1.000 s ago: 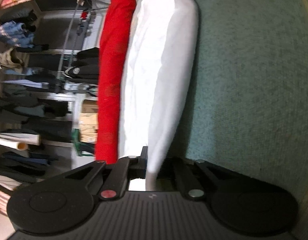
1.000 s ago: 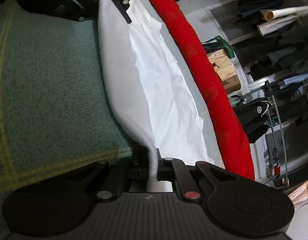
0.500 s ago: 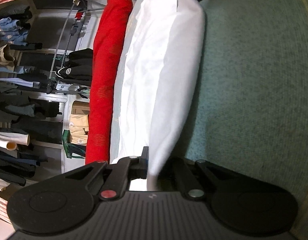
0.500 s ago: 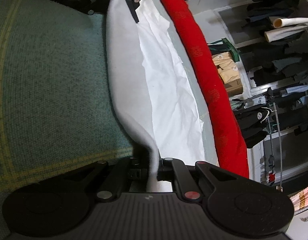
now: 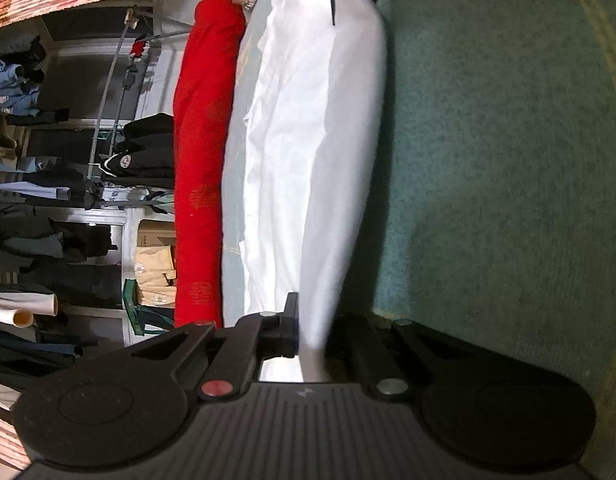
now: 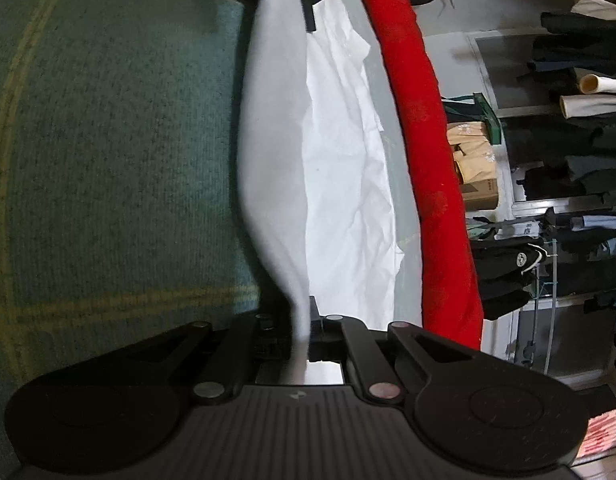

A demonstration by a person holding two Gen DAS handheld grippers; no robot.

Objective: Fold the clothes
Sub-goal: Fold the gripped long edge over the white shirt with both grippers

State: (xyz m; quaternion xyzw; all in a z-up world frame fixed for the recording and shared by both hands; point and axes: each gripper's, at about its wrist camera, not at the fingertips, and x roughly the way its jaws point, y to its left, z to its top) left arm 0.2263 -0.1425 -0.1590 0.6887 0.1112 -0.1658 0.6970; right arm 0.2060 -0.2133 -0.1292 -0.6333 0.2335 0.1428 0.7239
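Both grippers are turned on their sides and face each other along one raised edge of the wrinkled white cotton garment (image 5: 292, 168). The black left gripper (image 5: 308, 340) has its jaws closed tight on the near end of that edge, with white fabric pinched between its fingers (image 5: 290, 320) and running back into the throat. The black right gripper (image 6: 304, 332) does the same at the opposite end, clamped on the cloth, a thin strip of white squeezed through the gap. In each wrist view the other gripper's dark fingers show at the far top of the frame, gripping the same lifted fold, so the edge hangs stretched between the two. The lifted layer stands up like a sail above the green woven tabletop (image 5: 488, 160), casting a shadow on it, while the rest of the garment lies spread flat just beside a long red fabric roll (image 5: 200, 160) along the table's far edge. Beyond the roll, dark clothes hang on a rack (image 5: 108, 100), with a brown cardboard box (image 6: 476, 188) on the floor near it.
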